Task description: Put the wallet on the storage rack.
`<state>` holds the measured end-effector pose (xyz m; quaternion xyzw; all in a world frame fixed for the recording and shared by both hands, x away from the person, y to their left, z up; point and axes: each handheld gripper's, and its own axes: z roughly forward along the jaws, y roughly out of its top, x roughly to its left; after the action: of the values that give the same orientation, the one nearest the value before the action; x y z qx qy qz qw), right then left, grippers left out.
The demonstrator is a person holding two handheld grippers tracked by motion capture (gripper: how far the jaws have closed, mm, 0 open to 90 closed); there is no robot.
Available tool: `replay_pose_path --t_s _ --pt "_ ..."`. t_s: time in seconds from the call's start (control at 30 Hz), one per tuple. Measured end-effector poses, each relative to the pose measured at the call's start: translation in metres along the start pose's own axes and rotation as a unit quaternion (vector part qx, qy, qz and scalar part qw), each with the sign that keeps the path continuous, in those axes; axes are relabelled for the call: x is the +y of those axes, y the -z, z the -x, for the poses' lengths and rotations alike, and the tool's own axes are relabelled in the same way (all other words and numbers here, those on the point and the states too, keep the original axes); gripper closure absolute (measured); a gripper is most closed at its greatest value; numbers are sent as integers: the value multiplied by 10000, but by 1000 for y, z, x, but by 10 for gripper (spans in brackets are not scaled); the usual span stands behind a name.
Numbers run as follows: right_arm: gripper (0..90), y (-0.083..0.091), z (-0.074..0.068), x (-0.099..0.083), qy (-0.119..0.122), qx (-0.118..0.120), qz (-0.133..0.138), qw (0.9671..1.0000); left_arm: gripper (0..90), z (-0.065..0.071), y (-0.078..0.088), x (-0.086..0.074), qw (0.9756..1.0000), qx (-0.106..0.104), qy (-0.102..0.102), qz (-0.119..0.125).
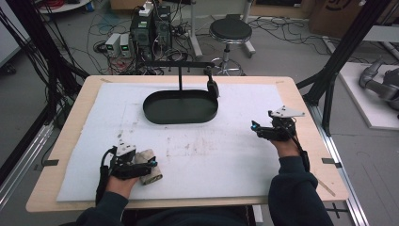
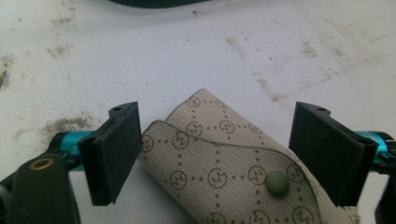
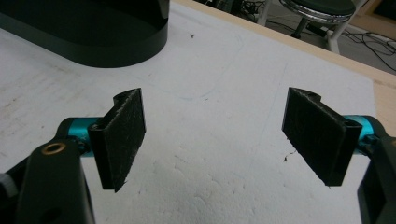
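From my remote station, the patterned pouch (image 2: 224, 172) runs off the left gripper view's bottom edge, and the black tray (image 3: 93, 37) is cropped at the right gripper view's top.

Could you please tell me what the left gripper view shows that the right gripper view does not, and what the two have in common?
Left gripper view alone: a beige patterned pouch with a green snap button, lying between the open jaws of the left gripper. Right gripper view alone: a stool beyond the table's wooden edge, and the right gripper, its jaws open around nothing. Both: the stained white mat and the black tray.
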<state>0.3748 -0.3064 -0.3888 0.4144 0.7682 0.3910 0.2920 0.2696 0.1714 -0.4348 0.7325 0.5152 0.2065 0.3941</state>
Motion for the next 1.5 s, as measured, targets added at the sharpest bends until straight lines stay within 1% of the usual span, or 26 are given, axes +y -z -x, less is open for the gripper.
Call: replay_pose_path --t_s 0.17,0.2,0.27,0.3,0.33,0.43,0.5,0.57,0.6,0.63,0.7,0.77,0.8,0.87,0.9,0.97,1.07,1.1,1.13,1.17,1.23,1.33,1.4,1.43,1.47,1.5 --pt "235 -3 -3 0 126 27 -81 9999 168 4 -14 0 9994 27 -344 -77" --pt "234 -4 -3 0 128 35 -87 9999 171 5 -19 2 9989 -19 -451 -143" --pt "234 -5 -5 1 156 49 -91 9998 187 5 -28 4 9977 -267 -599 -181" --pt "234 -5 -5 1 150 52 -97 9998 210 5 -30 6 9965 -363 -732 -174" --pt "234 -5 -6 1 175 57 -88 9998 248 6 -30 8 9964 -359 -747 -164" --pt "234 -4 -6 1 168 51 -98 9998 255 9 -18 13 9989 -85 -460 -41" --pt "234 -3 -5 0 139 53 -88 9999 236 13 -6 10 9989 78 -453 10" --pt "235 -2 -3 0 88 36 -75 9999 188 14 1 5 9990 257 -344 -76" --pt "234 -2 -2 0 52 26 -82 9999 167 15 1 3 9990 348 -223 -149" --pt "234 -2 -2 -1 27 14 -88 10000 167 16 1 1 9987 431 -166 -222" --pt "235 -3 -3 -1 75 30 -111 9999 167 18 0 0 9981 523 -238 -227" --pt "241 -4 -5 0 127 53 -105 9999 170 18 -1 2 9980 565 -237 -151" --pt "241 -4 -5 0 148 63 -104 9998 170 16 1 4 9981 562 -257 -61" --pt "241 -4 -5 0 141 63 -100 9998 171 13 8 8 9966 718 -351 201" --pt "241 -4 -5 0 144 60 -109 9998 170 12 12 9 9962 783 -278 274" --pt "241 -3 -4 0 113 54 -107 9999 170 11 18 6 9963 808 -123 255" --pt "242 -3 -3 0 59 89 -63 9999 171 15 16 -3 9972 752 30 -47" --pt "242 -3 -4 0 50 82 -64 9999 171 16 12 -5 9973 721 13 -136" --pt "242 -4 -4 0 54 83 -80 9999 171 16 9 -6 9971 733 28 -187" --pt "242 -4 -4 0 63 83 -111 9999 170 15 6 -7 9977 652 47 -193" --pt "245 -3 -5 0 102 86 -117 9998 146 13 -2 -5 9980 592 -33 -229" --pt "248 -3 -5 0 83 75 -98 9999 150 10 -19 -3 9984 331 -180 -424" --pt "248 -3 -5 0 83 71 -118 9999 195 9 -23 1 9980 291 -276 -479" --pt "248 -3 -5 0 89 72 -126 9999 284 9 -24 3 9982 159 -388 -429" --pt "249 -3 -5 0 94 68 -118 9999 383 8 -25 5 9981 87 -447 -419" --pt "249 -3 -5 0 56 62 -118 9999 454 6 -26 7 9979 32 -486 -426"
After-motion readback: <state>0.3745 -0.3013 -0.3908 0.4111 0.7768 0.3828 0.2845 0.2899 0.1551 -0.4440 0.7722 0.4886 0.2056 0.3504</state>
